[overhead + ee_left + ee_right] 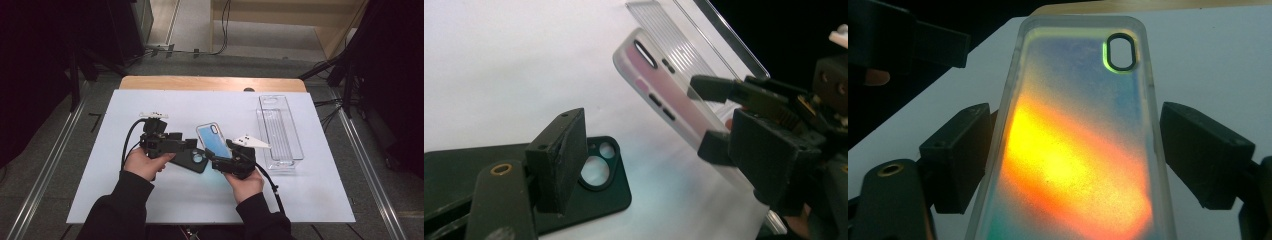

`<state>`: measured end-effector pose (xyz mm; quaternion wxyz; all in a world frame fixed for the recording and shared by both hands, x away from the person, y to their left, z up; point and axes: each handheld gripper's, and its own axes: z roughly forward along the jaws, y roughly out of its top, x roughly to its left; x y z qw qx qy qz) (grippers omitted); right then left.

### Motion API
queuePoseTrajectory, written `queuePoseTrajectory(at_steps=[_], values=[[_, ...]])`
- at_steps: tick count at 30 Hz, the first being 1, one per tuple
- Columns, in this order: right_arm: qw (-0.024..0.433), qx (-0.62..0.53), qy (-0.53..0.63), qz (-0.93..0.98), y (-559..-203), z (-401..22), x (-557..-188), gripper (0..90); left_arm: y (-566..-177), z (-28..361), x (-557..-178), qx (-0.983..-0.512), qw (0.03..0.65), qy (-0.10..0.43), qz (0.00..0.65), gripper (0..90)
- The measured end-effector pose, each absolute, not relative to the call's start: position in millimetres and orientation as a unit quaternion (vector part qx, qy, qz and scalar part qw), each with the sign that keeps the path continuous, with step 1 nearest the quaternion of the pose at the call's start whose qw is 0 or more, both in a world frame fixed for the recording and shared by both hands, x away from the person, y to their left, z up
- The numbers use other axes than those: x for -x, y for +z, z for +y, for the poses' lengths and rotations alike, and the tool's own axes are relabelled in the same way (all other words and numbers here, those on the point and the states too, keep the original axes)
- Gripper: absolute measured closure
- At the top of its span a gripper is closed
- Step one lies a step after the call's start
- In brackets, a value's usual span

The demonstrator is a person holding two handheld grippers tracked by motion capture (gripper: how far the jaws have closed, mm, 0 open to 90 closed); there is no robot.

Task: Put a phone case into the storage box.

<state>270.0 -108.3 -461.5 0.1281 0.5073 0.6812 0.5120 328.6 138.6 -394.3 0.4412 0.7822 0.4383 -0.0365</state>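
Note:
A clear phone case with an iridescent back is held tilted above the table, camera cutout at its far end. My right gripper is shut on its near end, one pad on each long side. In the left gripper view the same case appears frosted and pinkish, with the right gripper clamped on it. A black phone case lies flat on the white table, its round camera holes facing up. My left gripper hovers just over it, open, with nothing between its jaws.
A long clear plastic tray stands to the right of the right gripper, its ribbed floor also seen behind the raised case. A white sheet covers the table. Dark stands and cables ring the table.

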Motion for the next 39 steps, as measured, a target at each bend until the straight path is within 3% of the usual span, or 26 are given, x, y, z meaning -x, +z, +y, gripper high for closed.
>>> queuePoseTrajectory(at_steps=[18, 22, 31, 39], values=[[0.104, -0.523, 0.560, 0.633, -474.1, -93.1, -264.7, 14.7, -400.4, 121.8, -347.2, -0.764, 0.428, -0.038, 0.482, 29.2], [0.104, -0.519, 0.567, 0.632, -475.1, -89.1, -262.9, 14.7, -401.5, 118.8, -349.0, -0.755, 0.425, -0.044, 0.497, 37.8], [0.111, -0.510, 0.581, 0.625, -475.6, -85.3, -259.3, 14.6, -406.5, 123.9, -353.3, -0.722, 0.440, -0.086, 0.528, 72.5], [0.116, -0.507, 0.580, 0.627, -478.4, -82.7, -259.6, 14.5, -407.0, 126.9, -353.4, -0.705, 0.458, -0.111, 0.530, 77.7]])
